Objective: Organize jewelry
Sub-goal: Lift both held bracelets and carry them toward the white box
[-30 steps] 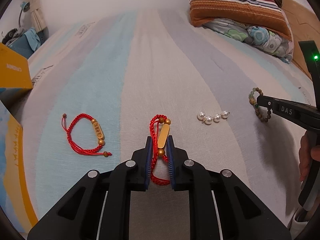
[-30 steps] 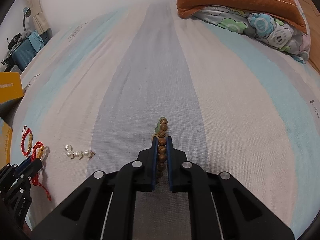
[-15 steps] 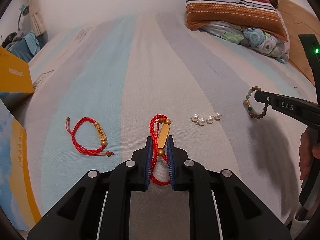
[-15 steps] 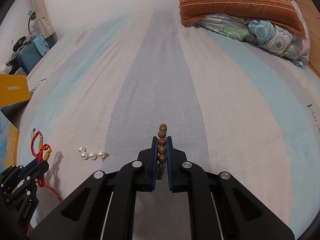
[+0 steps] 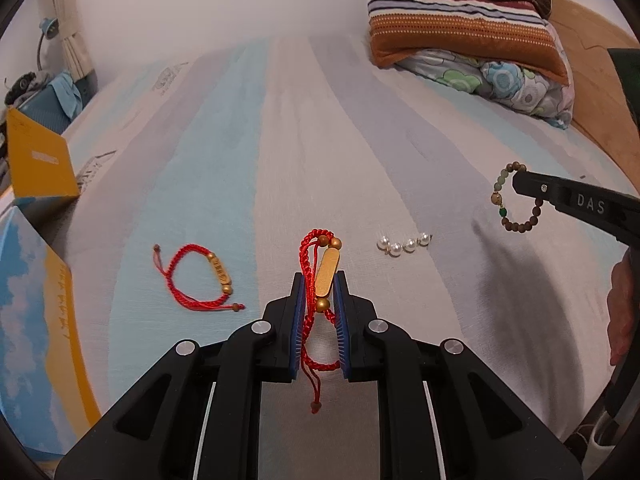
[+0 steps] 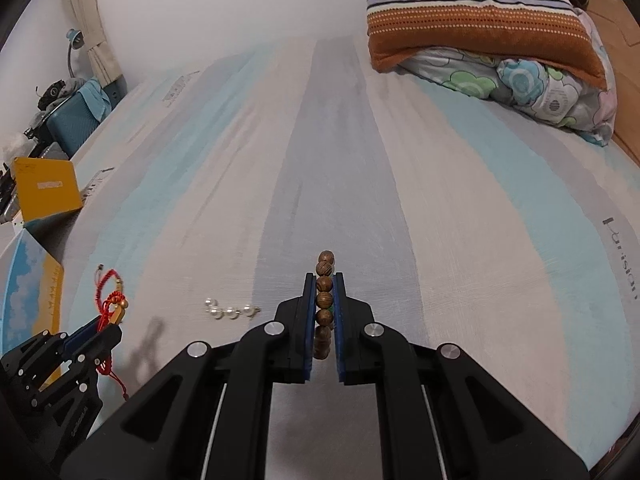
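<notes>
My left gripper (image 5: 320,280) is shut on a red cord bracelet with a gold bar (image 5: 327,272) and holds it above the striped bedsheet; it also shows in the right wrist view (image 6: 114,308). My right gripper (image 6: 324,280) is shut on a wooden bead bracelet (image 6: 324,300), held above the sheet; the left wrist view shows it hanging at the right (image 5: 516,204). A second red cord bracelet (image 5: 200,280) lies on the sheet to the left. A short string of pearls (image 5: 404,245) lies between the grippers, also seen in the right wrist view (image 6: 230,311).
A yellow and blue box (image 5: 36,320) stands at the left bed edge, with a yellow box (image 5: 40,164) behind it. Striped and floral pillows (image 5: 472,32) lie at the far right. The striped bedsheet (image 6: 360,160) stretches ahead.
Both grippers have risen from the sheet with their bracelets, which now hang in the air. The pearls and the second red bracelet have not moved.
</notes>
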Tool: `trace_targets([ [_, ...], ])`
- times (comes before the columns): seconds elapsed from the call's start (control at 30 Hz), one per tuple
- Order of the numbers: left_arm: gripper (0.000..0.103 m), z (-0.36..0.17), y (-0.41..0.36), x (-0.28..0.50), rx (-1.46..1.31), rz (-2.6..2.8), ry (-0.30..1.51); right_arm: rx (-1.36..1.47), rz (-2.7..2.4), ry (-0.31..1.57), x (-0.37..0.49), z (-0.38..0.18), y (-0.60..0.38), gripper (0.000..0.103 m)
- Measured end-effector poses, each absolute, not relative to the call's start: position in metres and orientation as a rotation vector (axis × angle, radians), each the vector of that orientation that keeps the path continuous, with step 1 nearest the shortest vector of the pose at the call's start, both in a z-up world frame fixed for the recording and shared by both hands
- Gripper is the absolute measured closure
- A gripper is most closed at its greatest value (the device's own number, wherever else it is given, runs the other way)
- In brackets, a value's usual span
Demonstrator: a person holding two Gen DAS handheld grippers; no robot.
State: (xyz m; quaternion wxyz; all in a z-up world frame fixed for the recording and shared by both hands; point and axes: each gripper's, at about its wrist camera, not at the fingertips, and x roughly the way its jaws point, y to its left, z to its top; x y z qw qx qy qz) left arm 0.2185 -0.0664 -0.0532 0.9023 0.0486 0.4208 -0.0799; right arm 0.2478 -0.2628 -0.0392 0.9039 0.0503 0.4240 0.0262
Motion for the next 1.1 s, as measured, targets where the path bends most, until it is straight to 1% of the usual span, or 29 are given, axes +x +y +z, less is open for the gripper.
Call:
trace_targets([
  [0.57, 0.089, 0.015, -0.021, 0.183, 0.087, -0.11, 0.805, 0.054, 0.114, 0.814, 0.207, 0.021, -0.206, 0.096],
  [1.1, 0.089, 0.046, 0.042, 0.151, 0.05, -0.04, 0.765, -0.005, 0.229, 0.799, 0.18, 0.045, -0.116, 0.096],
])
